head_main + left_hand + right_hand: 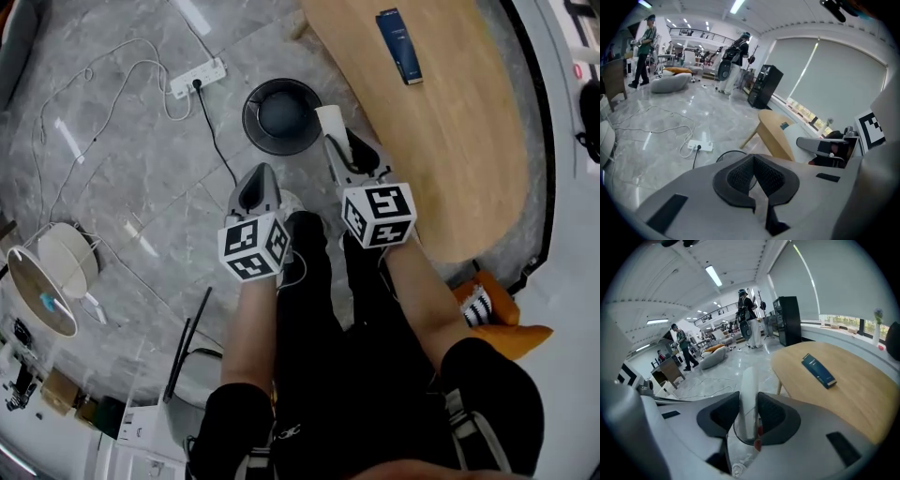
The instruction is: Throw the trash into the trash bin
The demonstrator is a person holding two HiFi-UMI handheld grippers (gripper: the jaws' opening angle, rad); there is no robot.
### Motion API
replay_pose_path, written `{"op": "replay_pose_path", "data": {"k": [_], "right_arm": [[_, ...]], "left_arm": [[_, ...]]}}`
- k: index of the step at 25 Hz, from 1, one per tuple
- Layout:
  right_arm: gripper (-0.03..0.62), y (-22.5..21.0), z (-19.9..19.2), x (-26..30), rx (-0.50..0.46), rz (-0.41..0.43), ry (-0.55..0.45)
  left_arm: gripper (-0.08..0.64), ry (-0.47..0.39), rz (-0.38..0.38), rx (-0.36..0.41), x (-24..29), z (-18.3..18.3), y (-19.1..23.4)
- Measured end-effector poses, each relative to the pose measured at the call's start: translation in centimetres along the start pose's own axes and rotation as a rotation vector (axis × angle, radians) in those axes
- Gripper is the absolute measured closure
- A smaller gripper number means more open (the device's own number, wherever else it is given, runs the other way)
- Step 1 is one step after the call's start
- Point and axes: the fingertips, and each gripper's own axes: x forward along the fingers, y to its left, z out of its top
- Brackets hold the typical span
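The right gripper's point(749, 411) jaws pinch a white cup point(749, 390) by its sides. The cup's long axis runs forward along the jaws, and in the head view its far end shows just at the right rim of the round black trash bin point(251, 131) on the grey marbled floor. Its near end is hidden behind the pads. The left gripper's point(753, 163) ribbed dark jaws are pressed together, empty. A blue box point(399, 45) lies on the smooth wooden bench point(450, 159).

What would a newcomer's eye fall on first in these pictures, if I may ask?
The white tube clamped in the right gripper stands out, close to the black trash bin on the grey floor. To the right, a dark blue box lies on the wooden table.
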Motion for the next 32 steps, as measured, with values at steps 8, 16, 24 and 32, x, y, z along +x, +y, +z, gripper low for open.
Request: {"op": "replay_pose_path", "data": {"k": [8,16,24,32], "right_arm": [[0.468,3.7,-5.4,9.7,-0.001,0.008,0.135],[0.468,3.7,-13.6,18.5,-0.056,-0.023,0.294],[0.463,2.7,-21.5,23.6,-0.167,-0.046,0.474],[0.421,1.0,-23.0,26.0,-0.216,-0.047,0.548]], "left_arm": [[0.549,0.020,0.015,0.029,0.8,-0.3,7.3],[0.549,0.048,0.050,-0.026,3.3,-3.8,13.5],[0.548,0.094,0.060,-0.046,5.6,-7.1,16.2],[0.549,0.087,0.055,-0.044,6.1,-7.6,16.7]]}}
